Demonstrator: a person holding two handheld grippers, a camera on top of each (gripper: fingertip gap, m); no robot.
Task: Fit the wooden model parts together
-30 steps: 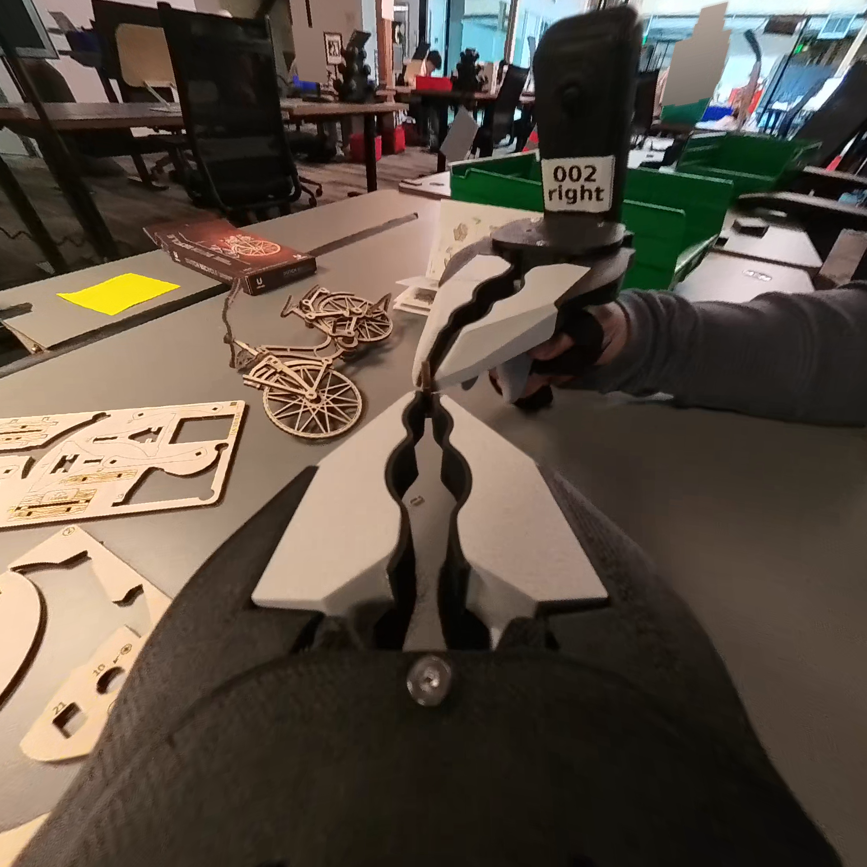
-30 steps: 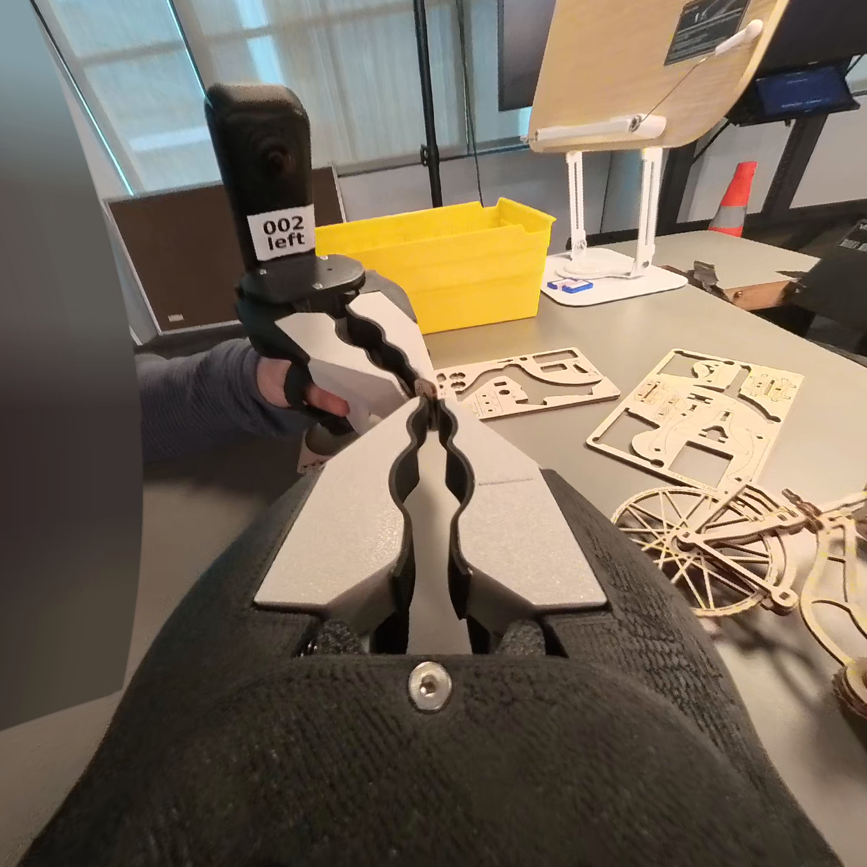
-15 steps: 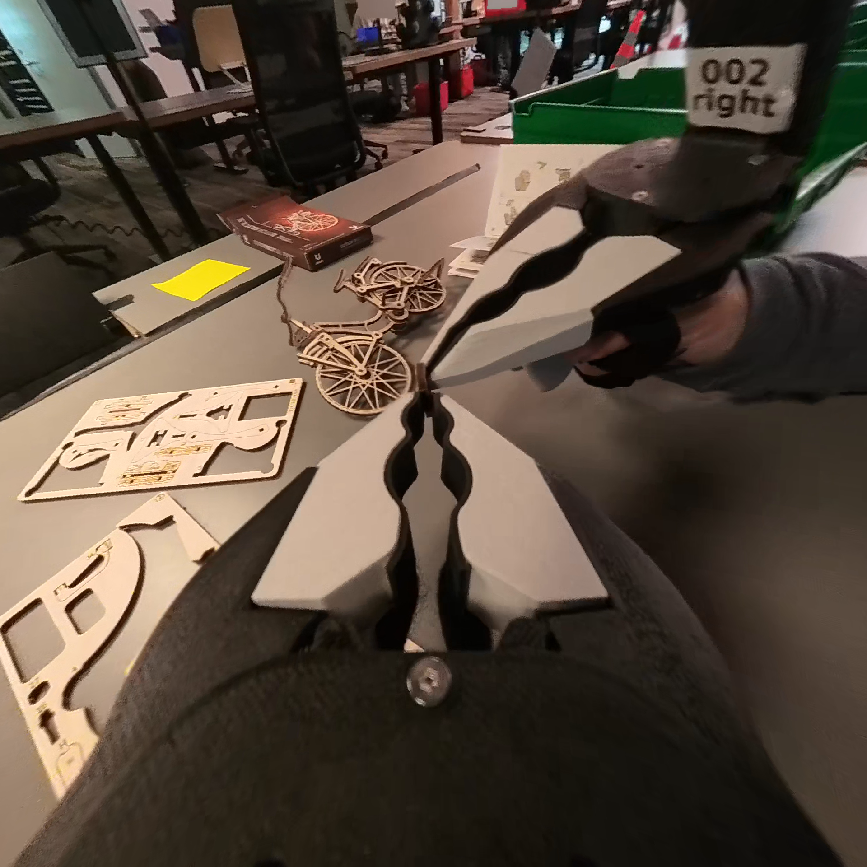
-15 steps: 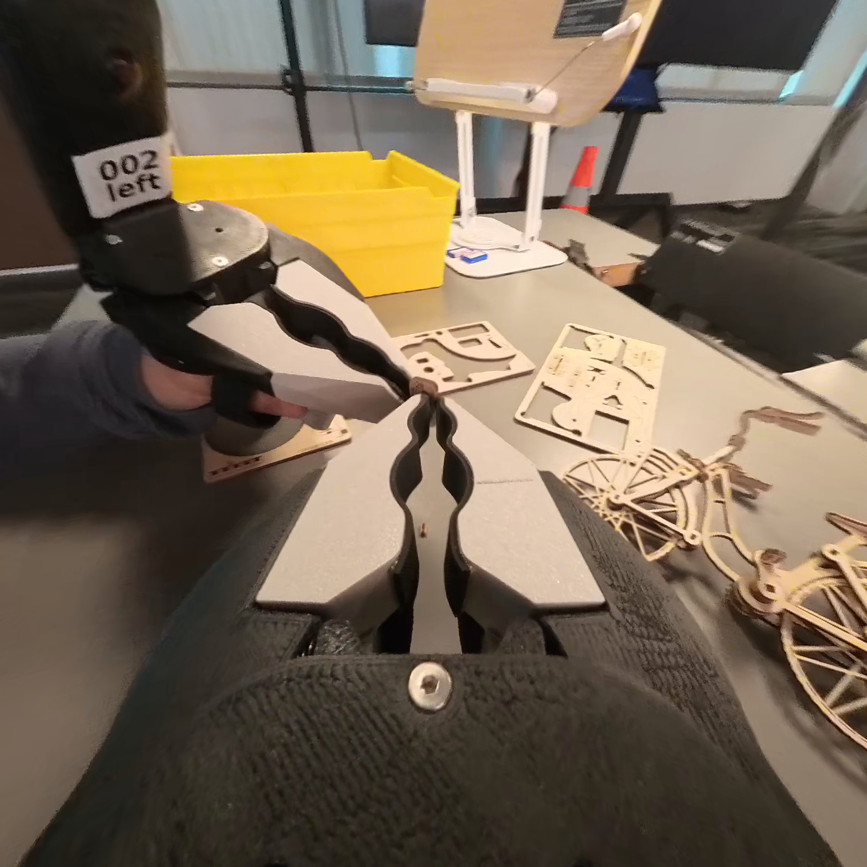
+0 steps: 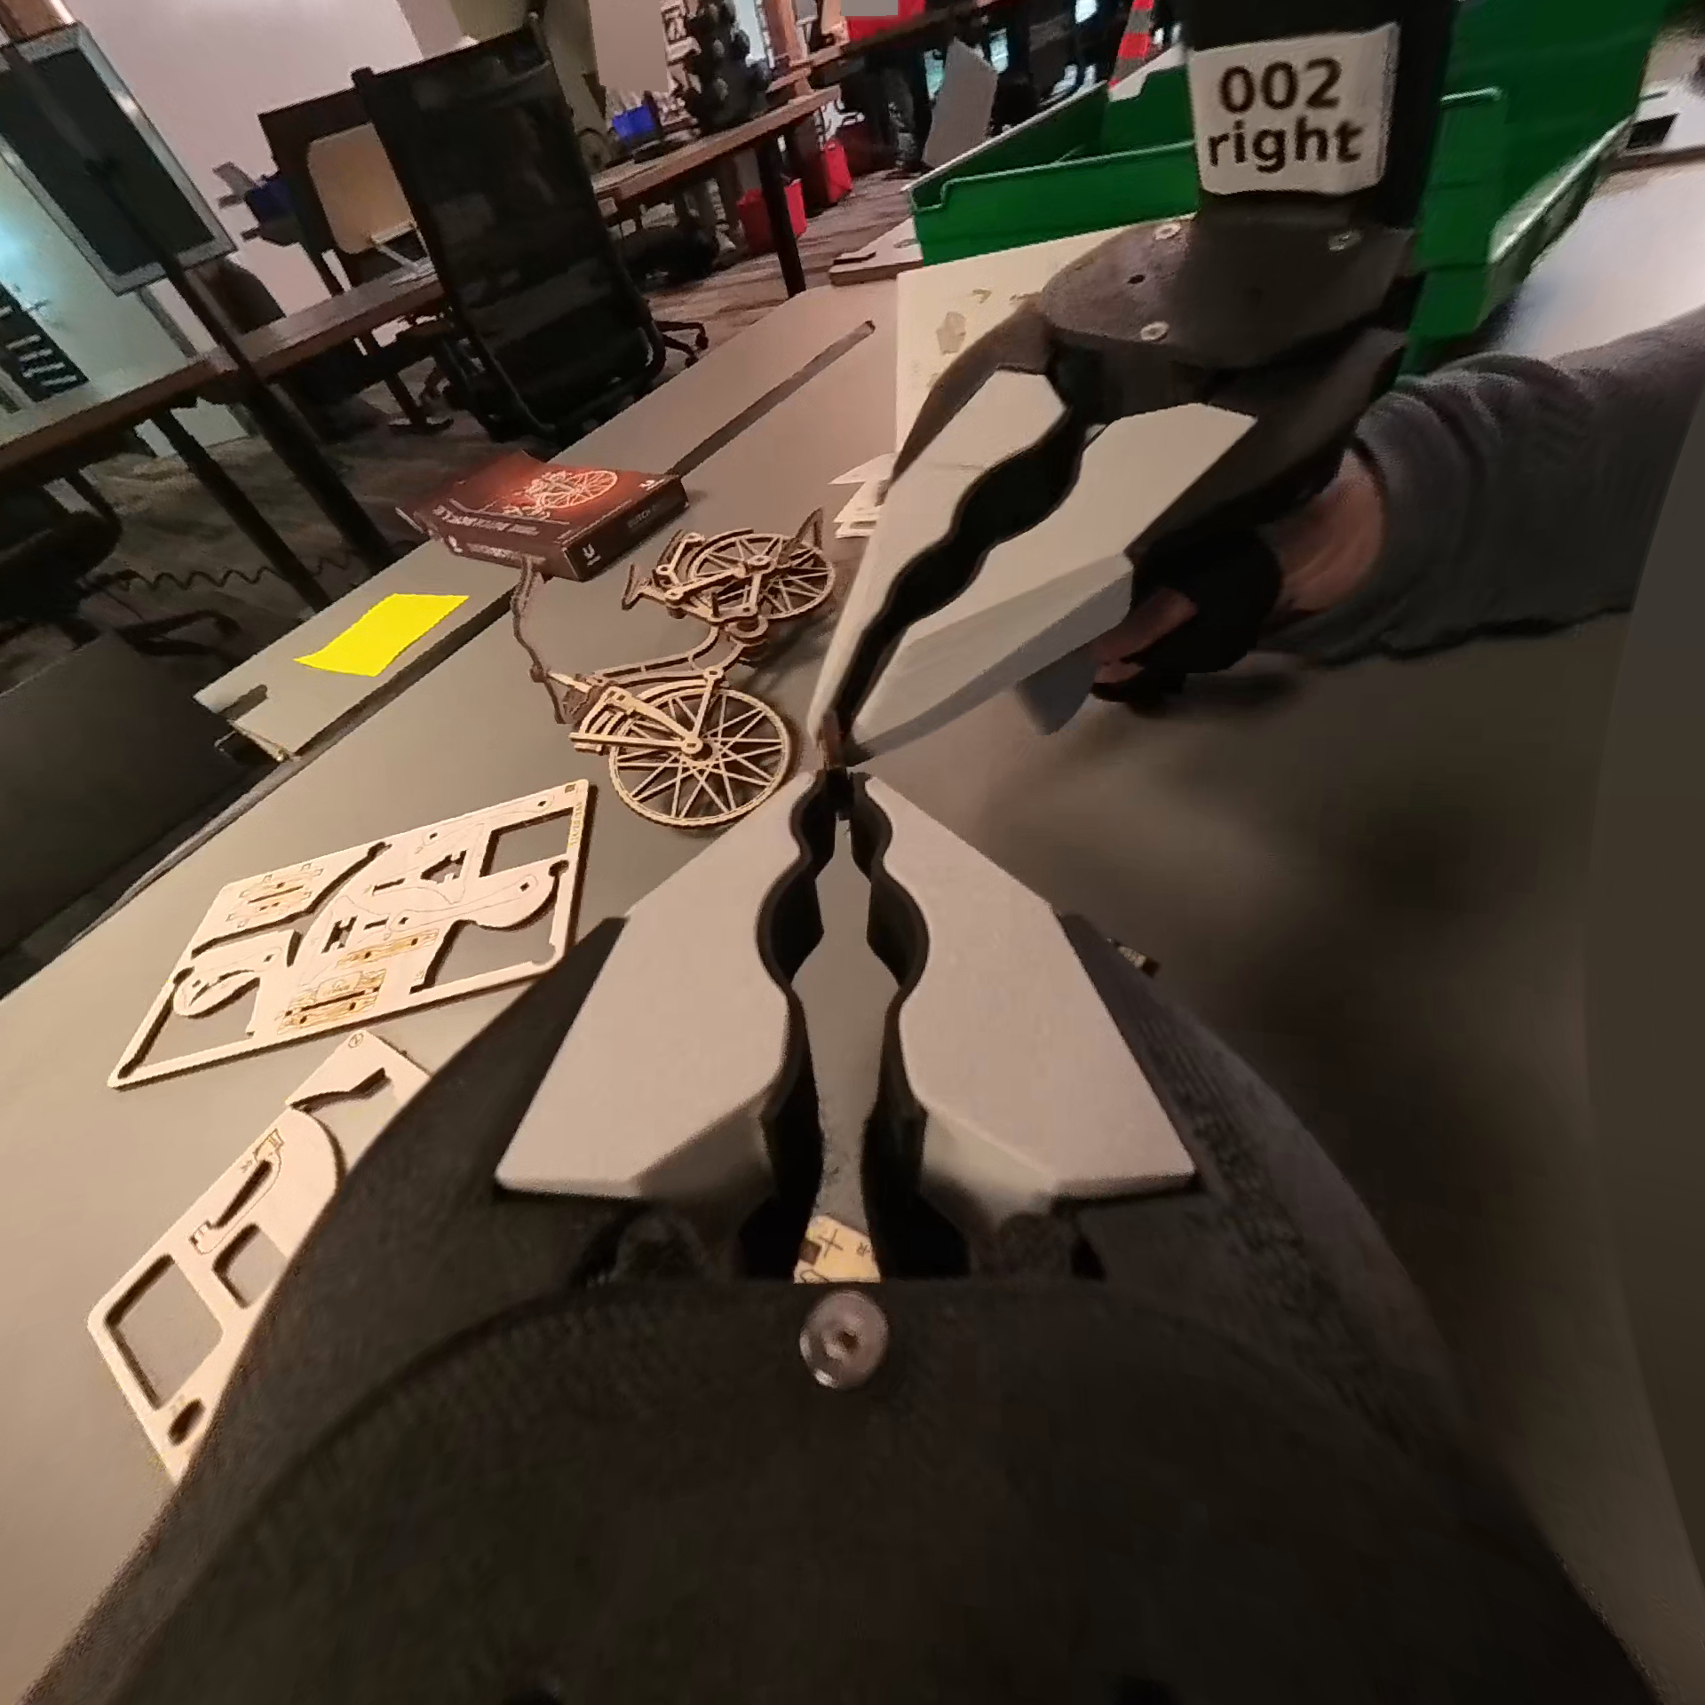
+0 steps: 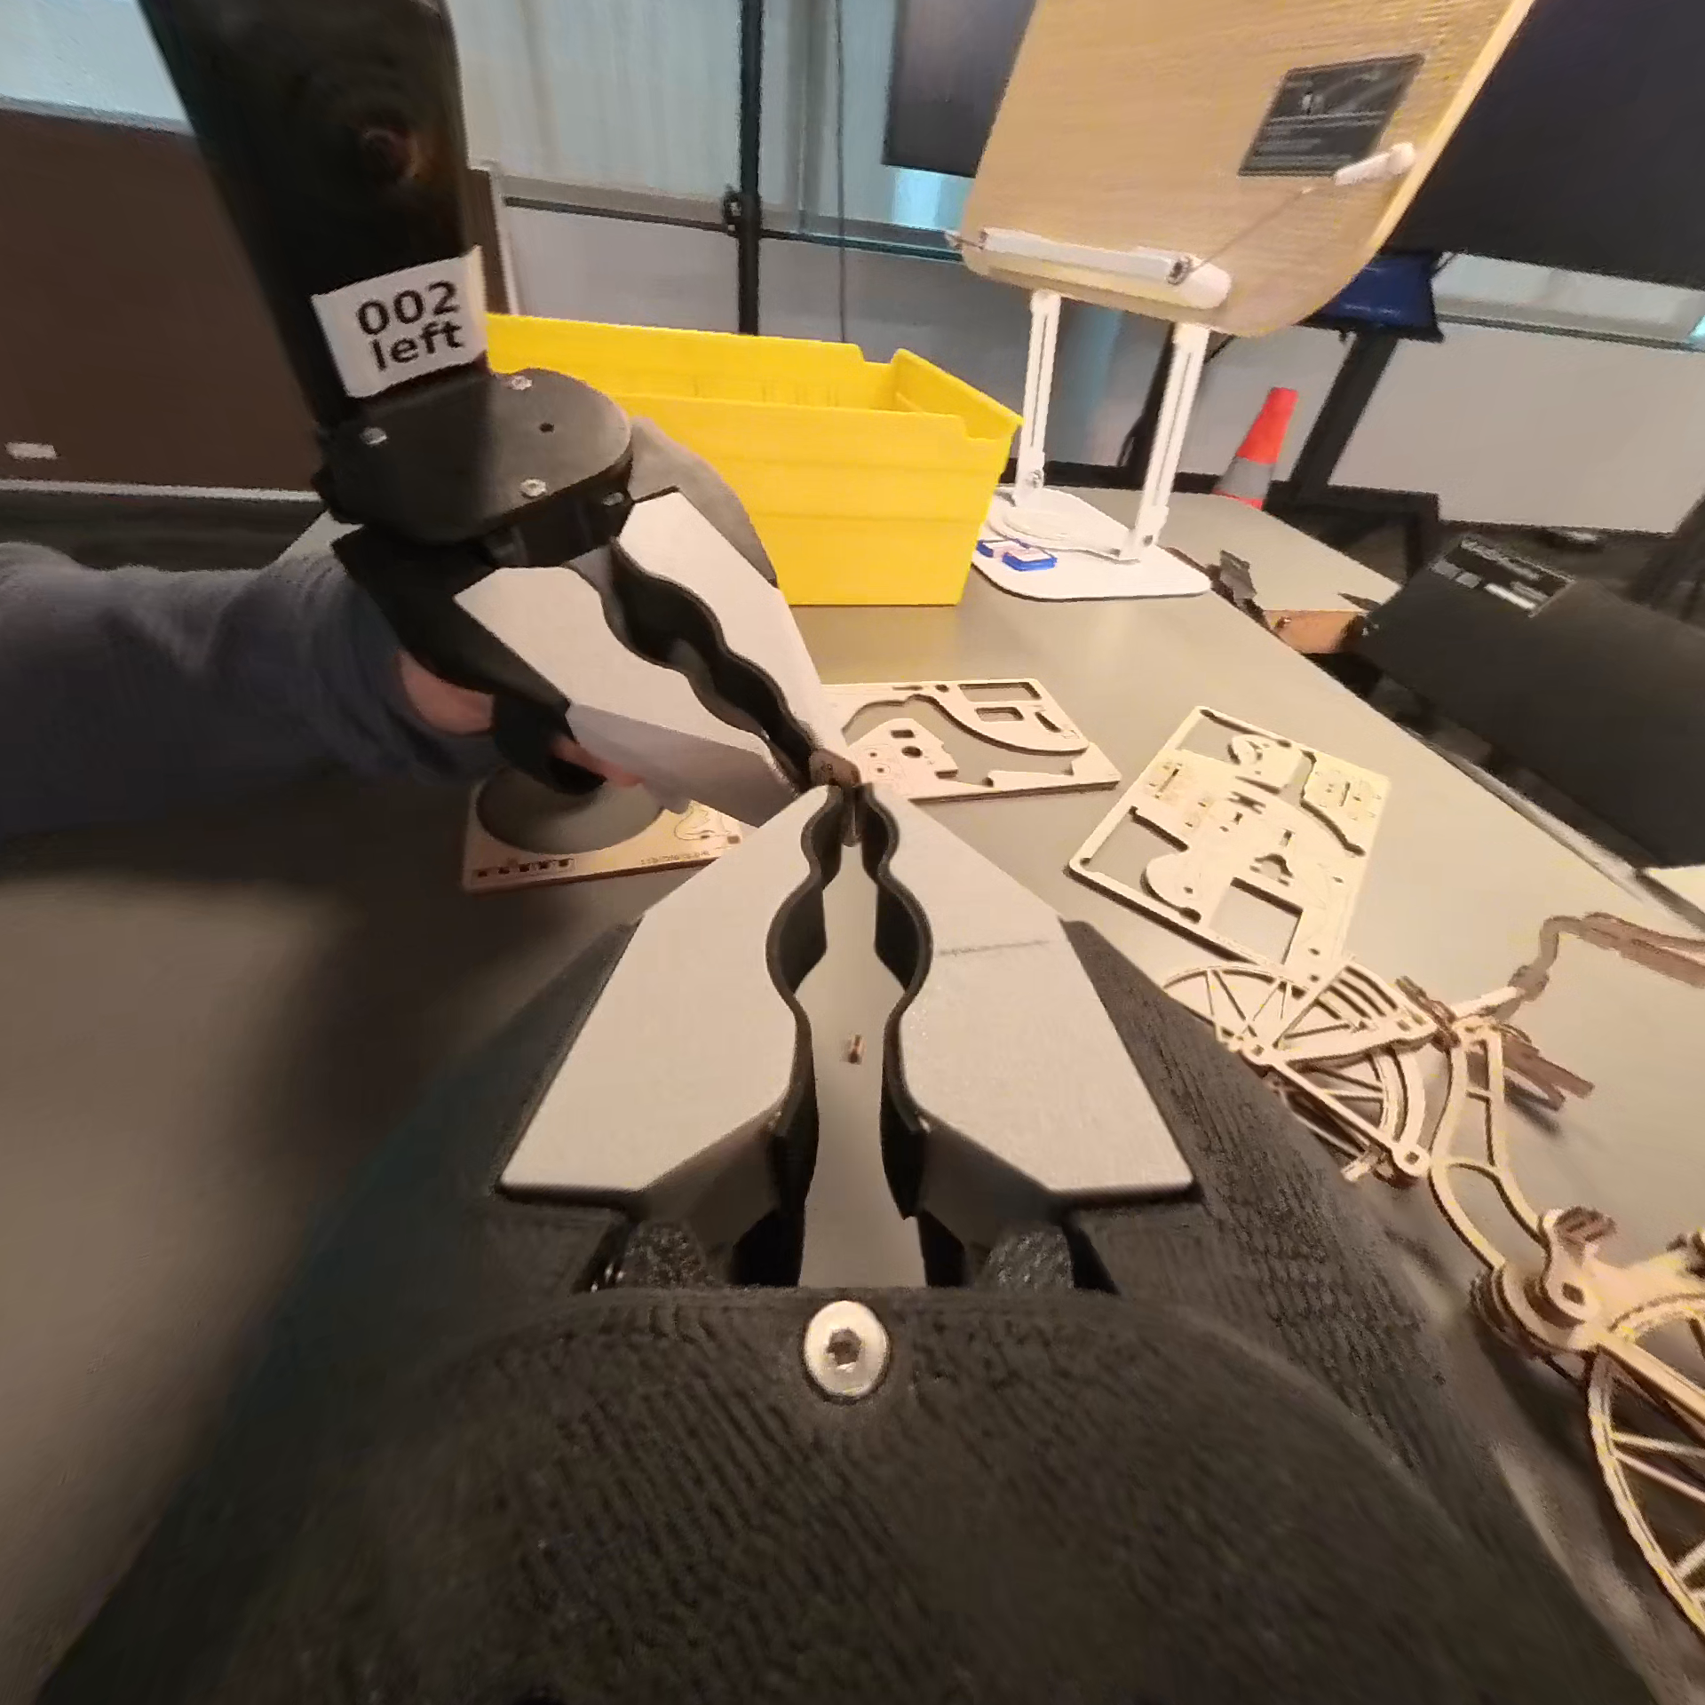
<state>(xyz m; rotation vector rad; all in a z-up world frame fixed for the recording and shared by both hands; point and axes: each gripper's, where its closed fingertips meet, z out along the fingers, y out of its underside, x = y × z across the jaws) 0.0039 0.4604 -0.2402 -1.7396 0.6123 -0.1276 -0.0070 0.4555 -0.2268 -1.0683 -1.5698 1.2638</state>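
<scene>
Both claws were clenched, tip to tip above the counter (image 5: 1199,923): the left claw (image 5: 838,801) and right claw (image 6: 844,812) each pinched a tiny wooden part (image 6: 835,768), too small to tell if joined. The wooden bicycle (image 5: 687,729), just ahead-left of the left claw, looked largely built. Part sheets (image 5: 369,932) beside it were mostly punched out, so probably small pieces remained.

pinched wooden piece (image 6: 835,770) too small
</scene>
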